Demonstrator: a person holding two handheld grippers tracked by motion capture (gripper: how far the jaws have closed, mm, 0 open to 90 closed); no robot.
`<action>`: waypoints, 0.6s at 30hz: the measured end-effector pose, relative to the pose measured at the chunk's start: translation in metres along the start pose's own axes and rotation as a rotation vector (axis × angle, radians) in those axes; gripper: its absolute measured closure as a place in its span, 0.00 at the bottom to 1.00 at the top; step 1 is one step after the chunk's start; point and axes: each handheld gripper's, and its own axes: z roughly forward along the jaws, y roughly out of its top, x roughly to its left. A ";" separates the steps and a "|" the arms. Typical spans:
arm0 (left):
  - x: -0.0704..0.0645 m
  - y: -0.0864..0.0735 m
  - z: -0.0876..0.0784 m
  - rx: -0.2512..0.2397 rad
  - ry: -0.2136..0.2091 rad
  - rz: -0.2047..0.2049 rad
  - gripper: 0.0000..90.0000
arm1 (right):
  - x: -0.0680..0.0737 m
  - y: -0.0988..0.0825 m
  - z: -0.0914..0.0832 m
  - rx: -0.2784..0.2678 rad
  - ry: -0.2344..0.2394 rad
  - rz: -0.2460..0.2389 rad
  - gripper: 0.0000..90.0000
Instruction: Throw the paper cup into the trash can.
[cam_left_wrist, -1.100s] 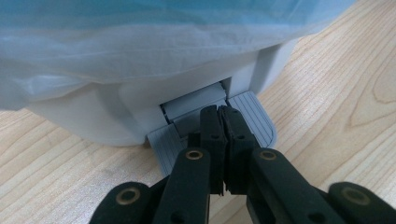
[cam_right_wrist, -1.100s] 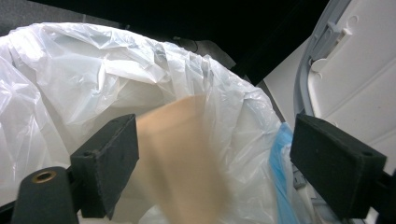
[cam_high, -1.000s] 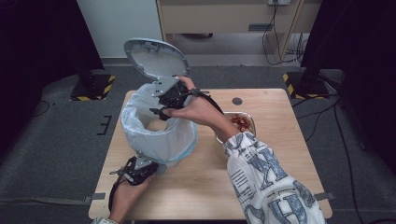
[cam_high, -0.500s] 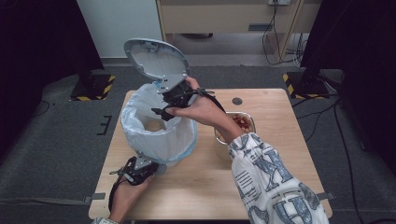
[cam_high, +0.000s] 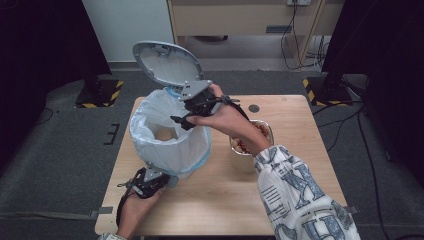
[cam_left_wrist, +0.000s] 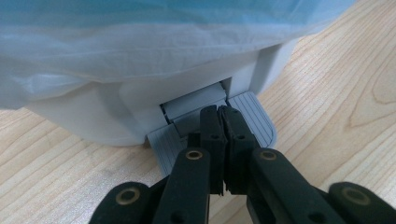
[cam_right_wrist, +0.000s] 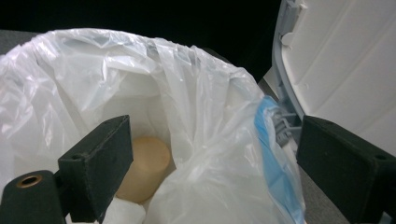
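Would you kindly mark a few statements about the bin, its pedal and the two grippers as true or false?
1. The bin's lid stands open. True.
2. The left gripper, jaws shut, rests on the bin's pedal. True.
3. The right gripper clamps a tan cylinder. False: its jaws are open with nothing between them above the bin; the tan cylinder lies down inside the white bag.
4. The bin has no liner. False: the white bag lines it and folds over the rim.
5. A container of food sits on the table on the side of the bin toward the right gripper's arm. True.
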 end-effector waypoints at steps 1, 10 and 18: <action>0.000 0.000 0.000 0.000 0.000 0.000 0.97 | 0.000 0.000 0.000 0.000 0.000 0.000 0.12; 0.000 0.000 0.000 0.000 0.000 0.000 0.97 | -0.005 -0.010 -0.017 -0.017 -0.022 0.014 0.12; 0.000 0.000 0.000 -0.002 0.001 -0.002 0.97 | -0.015 -0.019 -0.030 -0.019 -0.050 0.035 0.12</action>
